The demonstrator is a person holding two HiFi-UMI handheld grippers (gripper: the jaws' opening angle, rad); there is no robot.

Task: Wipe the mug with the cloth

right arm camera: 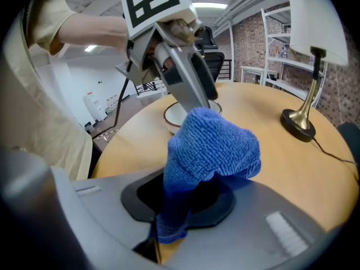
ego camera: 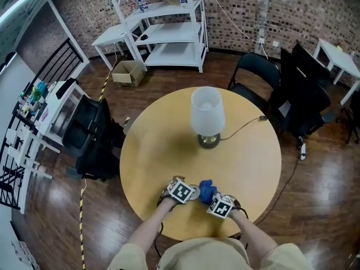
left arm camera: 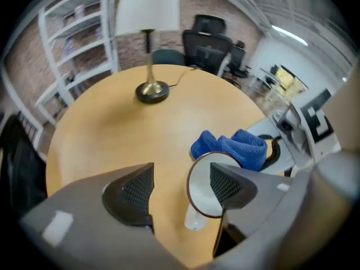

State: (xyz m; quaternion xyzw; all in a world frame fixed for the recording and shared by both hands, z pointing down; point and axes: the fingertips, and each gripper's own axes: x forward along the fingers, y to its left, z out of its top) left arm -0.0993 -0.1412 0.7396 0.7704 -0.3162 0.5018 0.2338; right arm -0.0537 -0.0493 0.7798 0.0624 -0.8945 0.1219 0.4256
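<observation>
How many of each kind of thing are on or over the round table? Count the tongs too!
Lamp: 1
Mug: 1
Blue cloth: 1
Tongs: 2, the left tongs and the right tongs
Total: 5

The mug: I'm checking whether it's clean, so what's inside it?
The visible inside of the mug is plain white, with nothing showing in it. One jaw of the left gripper covers its right part, so that side and part of the bottom cannot be seen.
</observation>
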